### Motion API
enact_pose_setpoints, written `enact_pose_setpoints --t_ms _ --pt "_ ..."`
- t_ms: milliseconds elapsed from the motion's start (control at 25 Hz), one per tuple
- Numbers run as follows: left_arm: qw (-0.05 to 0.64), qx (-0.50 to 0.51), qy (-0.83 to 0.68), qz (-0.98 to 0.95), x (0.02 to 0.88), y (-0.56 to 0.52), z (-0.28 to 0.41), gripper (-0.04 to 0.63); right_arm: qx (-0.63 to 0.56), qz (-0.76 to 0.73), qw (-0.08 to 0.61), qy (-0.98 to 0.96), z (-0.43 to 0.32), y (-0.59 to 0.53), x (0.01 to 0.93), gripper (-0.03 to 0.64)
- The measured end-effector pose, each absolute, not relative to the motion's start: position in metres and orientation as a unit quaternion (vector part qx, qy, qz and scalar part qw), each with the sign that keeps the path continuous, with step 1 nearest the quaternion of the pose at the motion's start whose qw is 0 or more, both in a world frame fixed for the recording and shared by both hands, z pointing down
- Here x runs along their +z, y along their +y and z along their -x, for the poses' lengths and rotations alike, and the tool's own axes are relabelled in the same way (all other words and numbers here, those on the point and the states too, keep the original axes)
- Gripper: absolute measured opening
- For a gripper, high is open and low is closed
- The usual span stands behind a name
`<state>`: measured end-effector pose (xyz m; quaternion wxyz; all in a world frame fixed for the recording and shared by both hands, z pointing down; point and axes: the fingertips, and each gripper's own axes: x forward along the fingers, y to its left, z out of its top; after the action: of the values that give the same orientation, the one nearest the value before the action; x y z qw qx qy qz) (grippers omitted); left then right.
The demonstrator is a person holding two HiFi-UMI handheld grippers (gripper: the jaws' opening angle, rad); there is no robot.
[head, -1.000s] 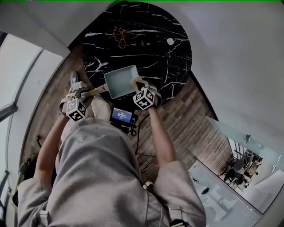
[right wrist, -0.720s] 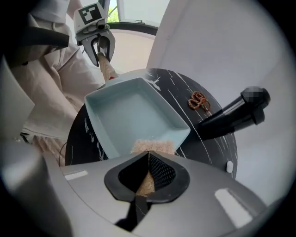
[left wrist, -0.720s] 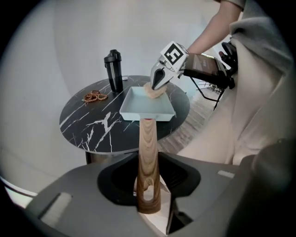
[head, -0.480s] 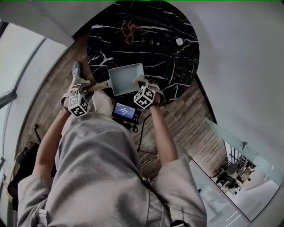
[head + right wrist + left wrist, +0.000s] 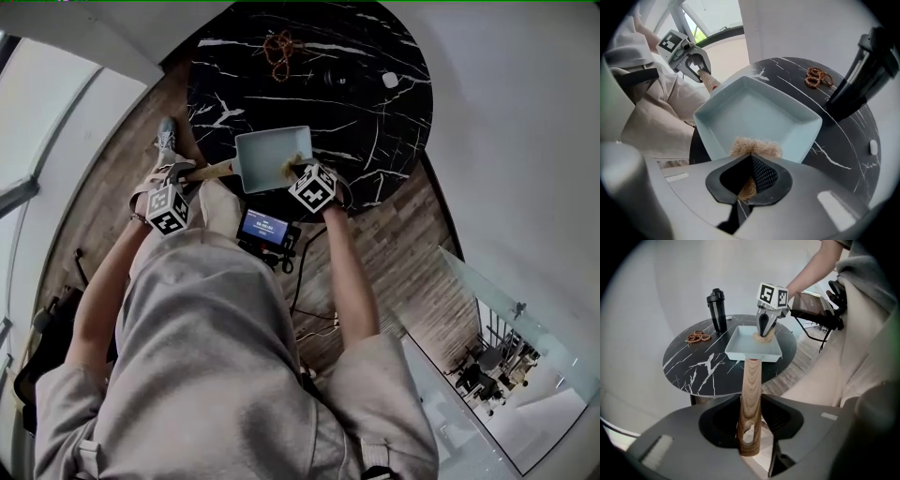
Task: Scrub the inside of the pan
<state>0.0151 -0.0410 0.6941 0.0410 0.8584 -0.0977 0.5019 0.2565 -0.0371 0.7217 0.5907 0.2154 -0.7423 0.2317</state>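
Note:
A pale blue square pan (image 5: 267, 153) rests on the near edge of the round black marble table (image 5: 375, 112). Its wooden handle (image 5: 751, 390) points toward me, and my left gripper (image 5: 750, 427) is shut on it. My right gripper (image 5: 750, 176) is shut on a tan fibrous scrubber (image 5: 754, 146), which presses on the pan's (image 5: 754, 112) inside at its near wall. In the left gripper view, the right gripper (image 5: 764, 329) stands upright over the pan's (image 5: 750, 345) far right part, with the scrubber (image 5: 762, 338) under it.
A black bottle (image 5: 717, 310) and a coil of brown beads (image 5: 697, 337) stand on the table behind the pan. A small white object (image 5: 390, 80) lies at the far right. A device with a lit screen (image 5: 265, 228) hangs at my waist, just below the table edge.
The head view has swung, so the table, the pan and both grippers sit a little higher and further right. The scrubber stays at the pan's near right side. Both grips hold.

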Motion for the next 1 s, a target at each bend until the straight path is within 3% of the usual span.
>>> enact_pose_setpoints --t_ms 1000 --pt "0.061 0.522 -0.113 -0.843 0.698 -0.041 -0.016 0.146 0.258 -0.17 0.555 -0.772 -0.208 -0.028 0.723 0.018"
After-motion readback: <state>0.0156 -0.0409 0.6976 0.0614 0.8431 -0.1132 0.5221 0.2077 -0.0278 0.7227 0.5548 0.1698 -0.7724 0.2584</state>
